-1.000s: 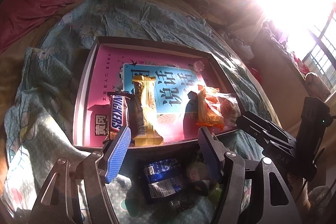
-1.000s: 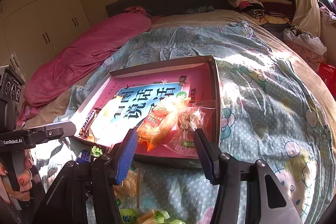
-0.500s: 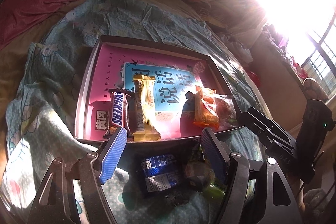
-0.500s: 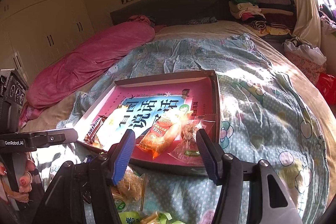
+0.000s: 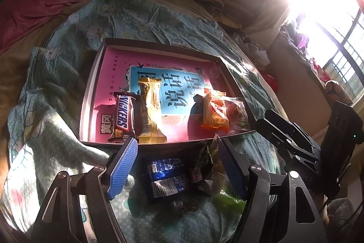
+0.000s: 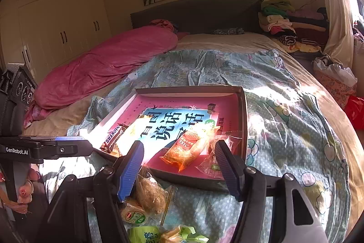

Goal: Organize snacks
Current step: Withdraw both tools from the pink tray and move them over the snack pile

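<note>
Left hand-held gripper hovering wide open, gripping nothing, above blue packet and green wrappers on bed. Right hand-held gripper also gaping, empty, over cake packet. Lying inside tray: Snickers, yellow bar, orange pack.

- The shallow box has a grey rim and a pink floor with a light-blue panel bearing dark characters.
- The Snickers bar is brown with blue-and-white lettering.
- The long wafer packet is yellow.
- The bread packet is orange.
- The bedsheet is pale blue with cartoon cats and dots.
- The quilt is pink.
- The tongs' pads are ribbed blue.
</note>
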Tool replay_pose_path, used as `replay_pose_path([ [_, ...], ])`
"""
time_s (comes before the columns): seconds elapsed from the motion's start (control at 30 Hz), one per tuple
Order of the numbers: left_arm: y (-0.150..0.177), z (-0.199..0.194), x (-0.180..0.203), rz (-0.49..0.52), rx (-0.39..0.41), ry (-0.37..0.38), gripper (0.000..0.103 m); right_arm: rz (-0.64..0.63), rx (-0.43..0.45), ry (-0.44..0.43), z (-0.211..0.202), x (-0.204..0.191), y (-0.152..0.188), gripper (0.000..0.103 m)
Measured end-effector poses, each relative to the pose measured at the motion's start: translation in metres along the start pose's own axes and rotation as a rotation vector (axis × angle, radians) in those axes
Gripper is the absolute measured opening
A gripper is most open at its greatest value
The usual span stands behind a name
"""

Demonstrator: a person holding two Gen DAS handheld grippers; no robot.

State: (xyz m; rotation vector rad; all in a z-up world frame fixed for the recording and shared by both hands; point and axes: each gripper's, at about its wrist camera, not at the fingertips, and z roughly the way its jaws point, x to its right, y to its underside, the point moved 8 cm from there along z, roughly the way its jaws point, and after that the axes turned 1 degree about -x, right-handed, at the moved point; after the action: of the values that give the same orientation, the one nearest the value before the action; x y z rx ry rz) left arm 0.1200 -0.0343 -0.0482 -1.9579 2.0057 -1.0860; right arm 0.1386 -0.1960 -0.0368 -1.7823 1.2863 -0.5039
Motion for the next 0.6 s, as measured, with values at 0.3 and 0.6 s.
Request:
replay_pose_path([
  [0.3,0.009,-0.004,0.008,0.027,-0.008,-0.013,0.075,-0.003,0.011,0.005,-0.009,-0.004,0.000,0.068],
  [0.6,0.016,-0.008,0.009,0.039,-0.015,-0.023,0.075,0.006,0.012,0.009,-0.016,-0.005,0.001,0.069],
])
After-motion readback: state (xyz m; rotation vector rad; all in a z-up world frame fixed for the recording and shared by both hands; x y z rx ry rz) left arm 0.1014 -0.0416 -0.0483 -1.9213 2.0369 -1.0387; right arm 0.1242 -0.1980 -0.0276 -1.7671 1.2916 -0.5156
